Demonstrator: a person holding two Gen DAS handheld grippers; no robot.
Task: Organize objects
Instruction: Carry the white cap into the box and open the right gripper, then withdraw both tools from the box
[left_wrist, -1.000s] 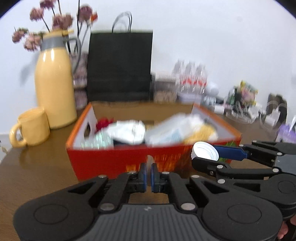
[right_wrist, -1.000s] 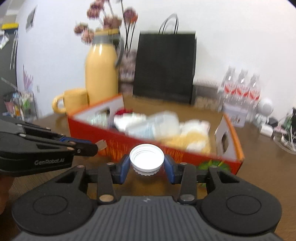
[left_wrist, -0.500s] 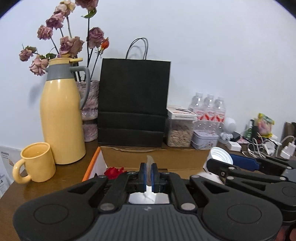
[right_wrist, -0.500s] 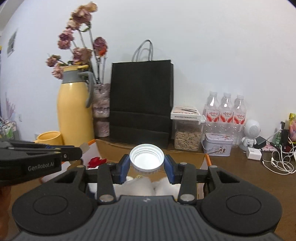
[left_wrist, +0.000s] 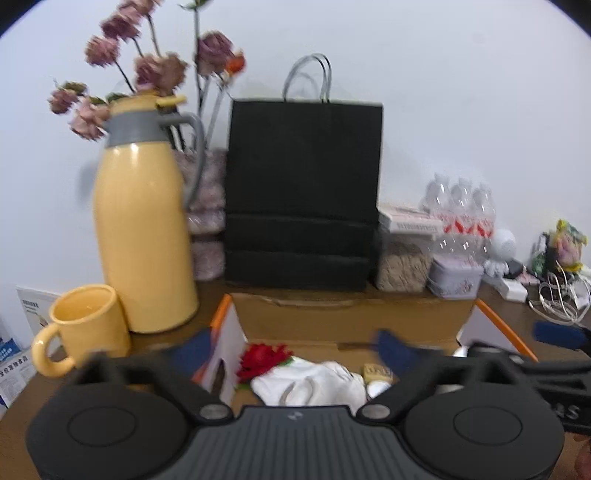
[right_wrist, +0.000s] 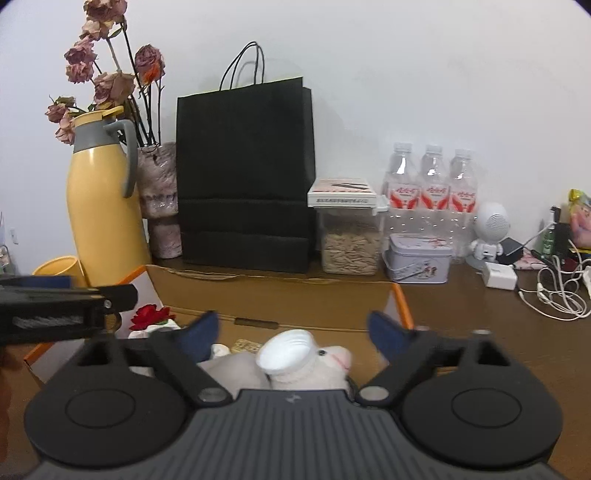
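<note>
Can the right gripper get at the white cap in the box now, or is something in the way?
Probably yes. The right gripper stands open just above the white cap, which lies on top of the soft items in the box, with nothing covering it.

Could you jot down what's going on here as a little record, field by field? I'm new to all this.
Setting: wooden table against a white wall
Container: orange cardboard box
Left tongs: have just been opening, nothing between them
Right tongs: have just been opening, pads clear of the white cap
White cap: lying in the box on soft white items
Behind the box: yellow jug, black paper bag, water bottles
</note>
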